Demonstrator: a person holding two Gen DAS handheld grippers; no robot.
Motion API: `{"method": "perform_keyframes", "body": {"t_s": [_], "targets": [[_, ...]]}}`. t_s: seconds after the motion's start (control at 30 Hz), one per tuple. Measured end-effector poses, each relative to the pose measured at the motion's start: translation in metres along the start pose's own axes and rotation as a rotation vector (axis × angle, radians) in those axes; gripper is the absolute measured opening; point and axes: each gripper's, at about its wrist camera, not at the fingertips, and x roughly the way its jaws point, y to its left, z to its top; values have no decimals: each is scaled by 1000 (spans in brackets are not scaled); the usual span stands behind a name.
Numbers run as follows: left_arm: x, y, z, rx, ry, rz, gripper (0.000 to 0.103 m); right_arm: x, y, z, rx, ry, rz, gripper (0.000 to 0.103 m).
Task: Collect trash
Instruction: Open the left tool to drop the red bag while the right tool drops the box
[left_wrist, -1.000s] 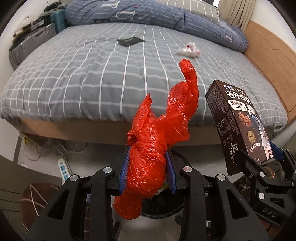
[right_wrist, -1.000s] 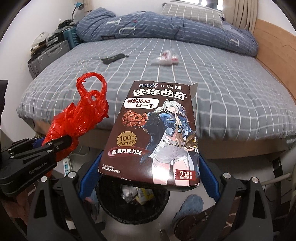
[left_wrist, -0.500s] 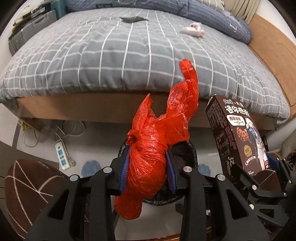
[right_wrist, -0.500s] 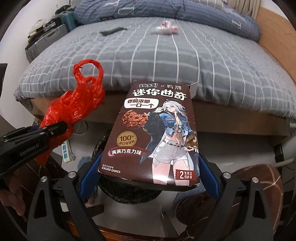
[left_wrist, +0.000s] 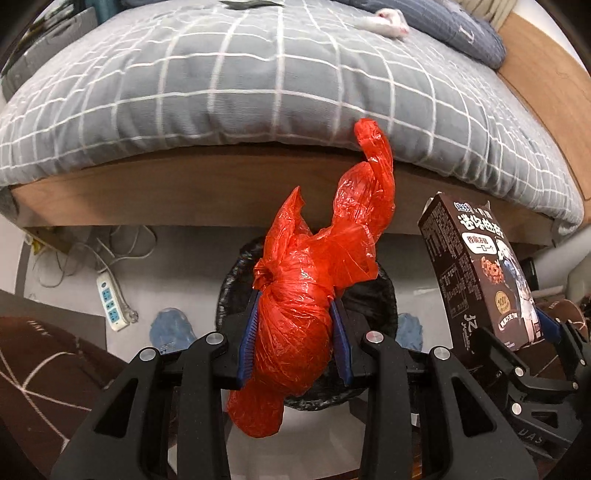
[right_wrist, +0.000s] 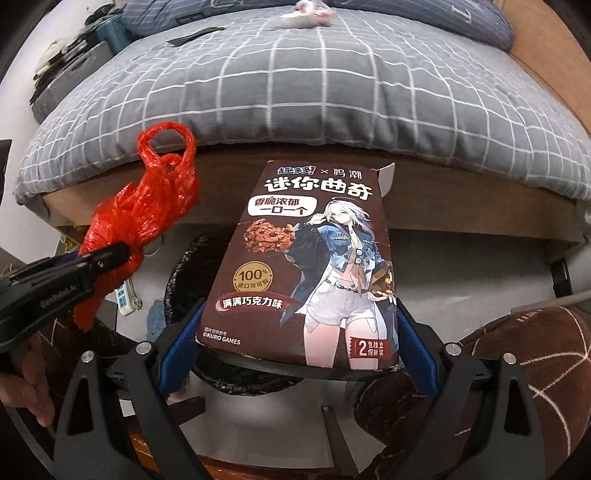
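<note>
Here the left gripper (left_wrist: 293, 341) clamps a red bag (left_wrist: 295, 332) and the right gripper (right_wrist: 299, 343) a cookie box (right_wrist: 310, 266), both above the bin (right_wrist: 181, 273).

I'm looking at a bed (left_wrist: 258, 92) under a grey white-checked cover, on a wooden frame (left_wrist: 184, 192). Below it the pale floor (left_wrist: 184, 266) carries a white power strip (left_wrist: 112, 304) with tangled cables, and a brown rug (left_wrist: 44, 369) lies at left.
</note>
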Motion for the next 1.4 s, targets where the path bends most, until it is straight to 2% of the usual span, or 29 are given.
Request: {"method": "perform_keyframes", "body": {"t_s": [0.17, 0.27, 0.37, 0.43, 0.63, 0.8, 1.1, 1.4], "targets": [[9, -13, 1, 28, 1, -12, 37, 0, -14, -3, 26, 0, -11, 89], [14, -19, 2, 51, -13, 17, 44, -1, -18, -5, 43, 2, -13, 89], [18, -21, 3, 53, -8, 19, 54, 2, -19, -4, 49, 7, -11, 89], [20, -19, 2, 56, -17, 31, 65, 3, -16, -2, 43, 8, -8, 89], [22, -1, 1, 32, -35, 57, 88, 8, -3, 2, 6, 11, 8, 89], [22, 17, 0, 0, -43, 80, 97, 18, 15, 7, -32, 27, 31, 89], [19, 56, -8, -56, -29, 122, 97, 35, 55, 15, -100, 58, 77, 89], [11, 79, -12, -108, -31, 143, 97, 47, 86, 21, -159, 74, 93, 89]]}}
